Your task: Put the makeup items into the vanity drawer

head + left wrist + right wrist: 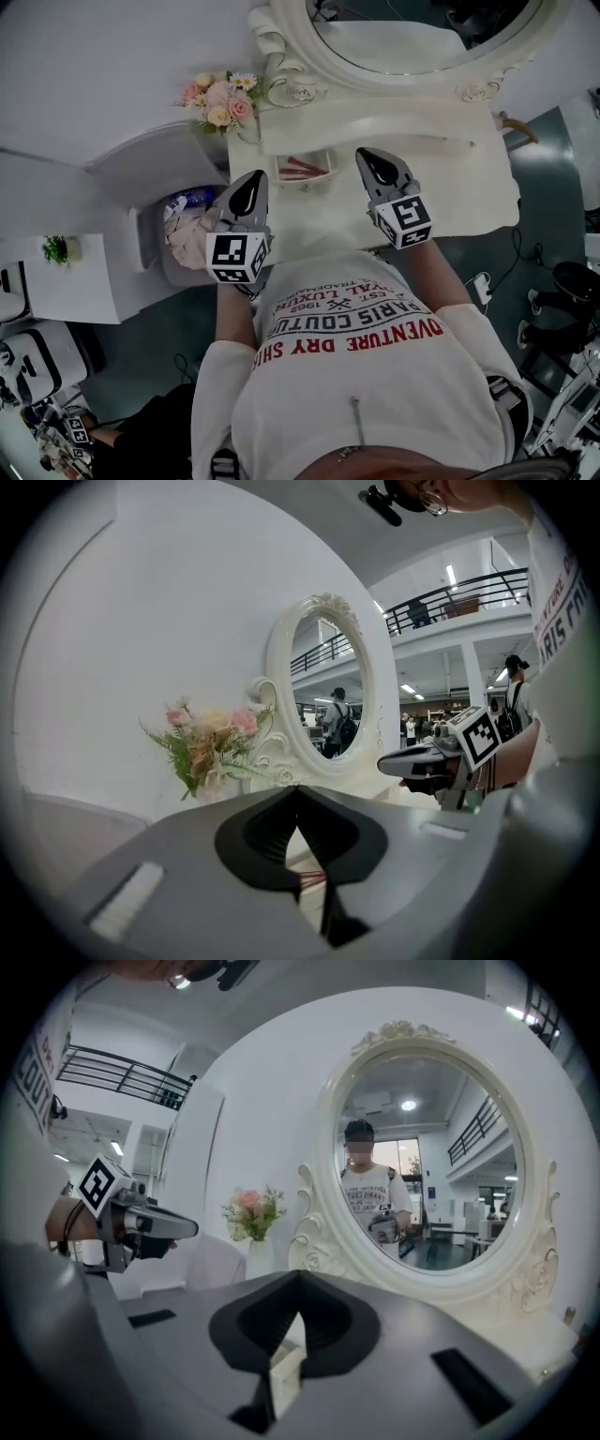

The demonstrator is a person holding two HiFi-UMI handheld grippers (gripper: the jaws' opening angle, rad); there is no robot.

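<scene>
Left gripper (250, 180) and right gripper (372, 157) fingers pressed together, empty: they'd likely shove the makeup items (300, 171), not grip them.

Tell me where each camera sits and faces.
Head view: on the person's head, looking down at the vanity top; shirt, left tongs, right tongs show.
Left gripper view: on left tongs, facing flowers and mirror; own shut jaws show.
Right gripper view: on right tongs, facing the mirror; own shut jaws show.
Shared by both gripper views: mirror, flowers.
</scene>
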